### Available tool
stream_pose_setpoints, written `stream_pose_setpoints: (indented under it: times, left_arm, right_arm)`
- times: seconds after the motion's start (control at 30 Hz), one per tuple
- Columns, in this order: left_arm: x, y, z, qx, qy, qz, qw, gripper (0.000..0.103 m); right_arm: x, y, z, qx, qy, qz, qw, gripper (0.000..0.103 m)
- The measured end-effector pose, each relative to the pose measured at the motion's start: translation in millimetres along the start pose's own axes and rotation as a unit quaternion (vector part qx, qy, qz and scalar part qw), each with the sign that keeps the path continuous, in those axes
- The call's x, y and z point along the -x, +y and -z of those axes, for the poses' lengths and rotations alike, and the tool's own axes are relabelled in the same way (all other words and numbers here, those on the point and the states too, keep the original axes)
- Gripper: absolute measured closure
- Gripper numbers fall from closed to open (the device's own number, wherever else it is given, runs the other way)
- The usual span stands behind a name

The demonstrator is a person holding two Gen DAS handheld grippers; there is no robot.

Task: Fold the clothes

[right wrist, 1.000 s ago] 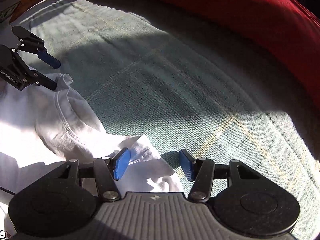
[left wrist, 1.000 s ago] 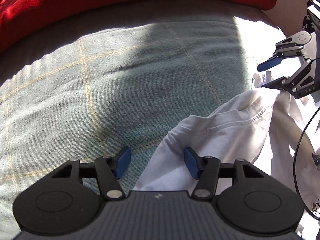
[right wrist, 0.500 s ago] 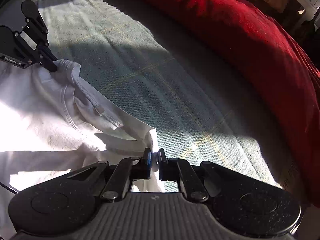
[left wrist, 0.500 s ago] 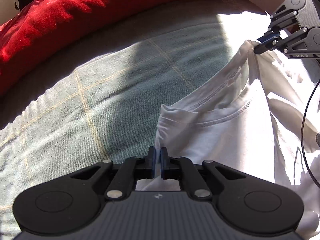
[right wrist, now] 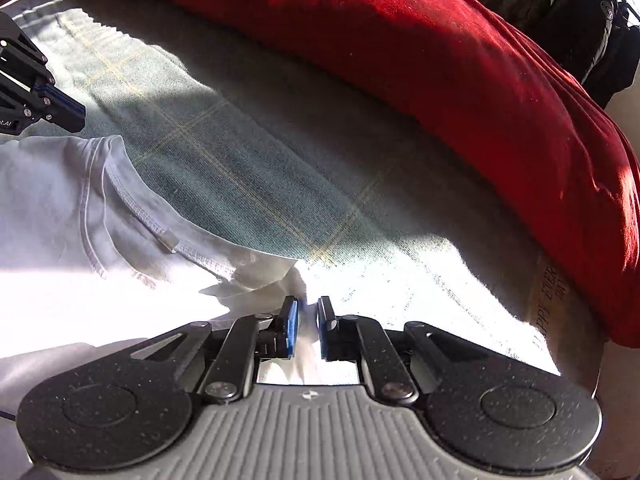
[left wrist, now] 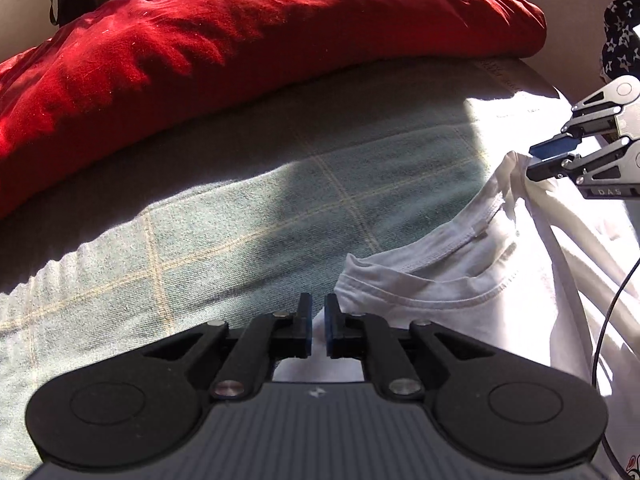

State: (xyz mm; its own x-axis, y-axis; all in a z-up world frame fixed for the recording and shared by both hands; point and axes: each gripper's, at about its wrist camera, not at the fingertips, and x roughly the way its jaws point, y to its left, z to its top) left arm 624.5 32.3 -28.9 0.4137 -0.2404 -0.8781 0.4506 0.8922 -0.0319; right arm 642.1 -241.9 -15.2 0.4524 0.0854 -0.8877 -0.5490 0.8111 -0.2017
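left claw: the left gripper [left wrist: 318, 326] has white cloth of the t-shirt [left wrist: 472, 304] between its blue pads; the jaws stand a narrow slot apart, and whether the pads still press on the cloth cannot be told.
right claw: the right gripper [right wrist: 307, 328] has a bunched fold of the t-shirt [right wrist: 60, 208] between its pads, in glare; the grip cannot be told either.
change, jaws: a second ago both claws stood wide; half a second ago they were pinched together; both have just been opening a little.
change, shirt: the shoulder edges have come up off the blanket, and the collar now stretches between the two claws.
change, view: more of the red cover shows ahead of each claw than before.
shirt place: on the green checked blanket [left wrist: 208, 216], collar ahead of the left claw and to its right, body trailing below both claws.
beyond the claws: red cover [left wrist: 224, 48] at the far edge of the blanket.
writing, right claw body: "das" [left wrist: 609, 191].
writing, left claw body: ends in ".ai" [right wrist: 5, 123], rest cut off.
writing, bed edge: "happy ever" [right wrist: 545, 295], lower line unreadable.
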Motion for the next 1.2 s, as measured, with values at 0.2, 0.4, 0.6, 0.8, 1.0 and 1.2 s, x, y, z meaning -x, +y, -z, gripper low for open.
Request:
stream_pose_setpoints:
  times: [0.2, 0.4, 0.6, 0.8, 1.0, 1.2]
  left_arm:
    - [25, 21, 30, 0.036, 0.041, -0.027, 0.9982, 0.083]
    - [71, 43, 59, 0.103, 0.038, -0.053, 0.9926, 0.065]
    - [106, 48, 91, 0.150, 0.048, -0.084, 0.9840, 0.045]
    - [125, 41, 131, 0.189, 0.061, -0.084, 0.9765, 0.043]
    - [141, 20, 167, 0.212, 0.057, -0.070, 0.9730, 0.042]
    - [147, -4, 201, 0.232, 0.047, -0.055, 0.9702, 0.036]
  right_arm:
    - [30, -7, 24, -0.031, -0.003, -0.013, 0.999, 0.056]
    - [46, 1, 39, -0.089, 0.003, -0.063, 0.994, 0.049]
    - [60, 27, 39, -0.108, -0.008, -0.112, 0.988, 0.040]
    - [78, 64, 33, -0.091, -0.011, -0.139, 0.986, 0.033]
    - [92, 111, 31, -0.081, -0.009, -0.168, 0.982, 0.029]
    - [102, 149, 31, -0.083, -0.005, -0.197, 0.977, 0.027]
